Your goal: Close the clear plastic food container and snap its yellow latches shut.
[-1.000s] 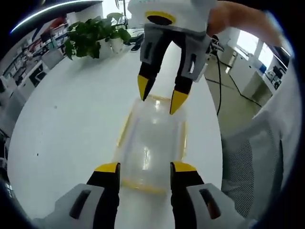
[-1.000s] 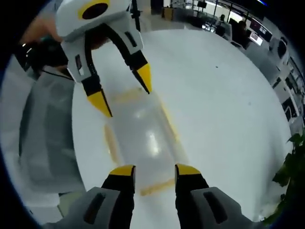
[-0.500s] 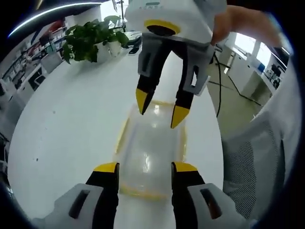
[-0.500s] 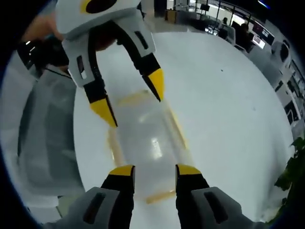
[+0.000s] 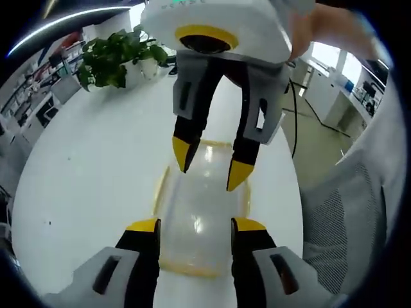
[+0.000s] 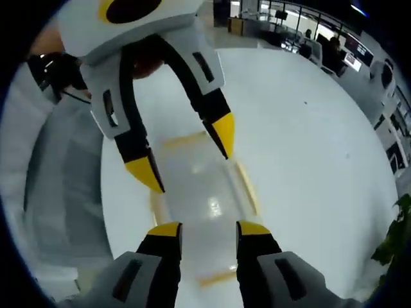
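Observation:
A clear plastic food container (image 5: 200, 212) with yellow latches along its edges lies on the white table (image 5: 90, 167), its lid down. My left gripper (image 5: 196, 226) stands open over its near end, jaws apart with nothing between them. My right gripper (image 5: 209, 165) reaches in from the far side, open, its yellow tips just above the lid. In the right gripper view the same container (image 6: 196, 192) lies between my right gripper (image 6: 209, 230), open at the bottom, and my left gripper (image 6: 189, 151), open above the far end. A yellow latch (image 6: 247, 189) runs along the container's right side.
A potted green plant (image 5: 112, 58) stands at the far end of the table. A grey mesh chair (image 5: 347, 218) sits beside the table edge, with a black cable (image 5: 295, 109) hanging near it. A person's hand (image 5: 327, 32) holds the right gripper. Desks and screens (image 6: 321, 38) fill the background.
The two grippers have come closer to each other over the container; each now looms larger in the other's view, tips nearer the lid's middle. The container stays in place.

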`<state>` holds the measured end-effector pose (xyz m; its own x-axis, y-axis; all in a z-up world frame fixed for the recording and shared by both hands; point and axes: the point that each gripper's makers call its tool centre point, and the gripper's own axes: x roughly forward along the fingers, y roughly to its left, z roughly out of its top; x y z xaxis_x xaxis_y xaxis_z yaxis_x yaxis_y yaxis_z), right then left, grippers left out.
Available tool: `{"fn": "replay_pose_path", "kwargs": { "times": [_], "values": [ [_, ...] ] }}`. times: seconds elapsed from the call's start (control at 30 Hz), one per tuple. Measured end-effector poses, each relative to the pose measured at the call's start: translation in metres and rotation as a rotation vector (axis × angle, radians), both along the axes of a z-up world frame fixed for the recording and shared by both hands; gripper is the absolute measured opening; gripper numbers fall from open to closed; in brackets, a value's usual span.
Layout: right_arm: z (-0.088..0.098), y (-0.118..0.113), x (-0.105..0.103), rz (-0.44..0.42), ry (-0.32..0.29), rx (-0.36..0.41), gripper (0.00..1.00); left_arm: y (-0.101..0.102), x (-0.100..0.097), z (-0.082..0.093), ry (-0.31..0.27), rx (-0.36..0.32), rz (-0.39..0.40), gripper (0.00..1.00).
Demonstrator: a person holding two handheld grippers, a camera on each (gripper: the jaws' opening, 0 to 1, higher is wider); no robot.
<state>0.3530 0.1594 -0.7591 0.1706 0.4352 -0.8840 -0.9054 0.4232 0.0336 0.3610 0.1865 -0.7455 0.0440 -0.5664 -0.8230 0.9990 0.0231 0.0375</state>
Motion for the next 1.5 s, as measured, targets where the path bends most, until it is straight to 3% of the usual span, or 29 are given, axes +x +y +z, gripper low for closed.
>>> {"fn": "replay_pose_path", "kwargs": {
  "times": [0.7,1.5],
  "values": [
    [0.0,0.012,0.014,0.019,-0.018,0.02,0.32,-0.002,-0.002,-0.005,0.038,-0.022,0.051,0.42],
    [0.006,0.013,0.018,0.029,-0.031,0.022,0.33,-0.004,-0.005,-0.008,0.067,-0.013,0.031,0.45]
  ]
}}
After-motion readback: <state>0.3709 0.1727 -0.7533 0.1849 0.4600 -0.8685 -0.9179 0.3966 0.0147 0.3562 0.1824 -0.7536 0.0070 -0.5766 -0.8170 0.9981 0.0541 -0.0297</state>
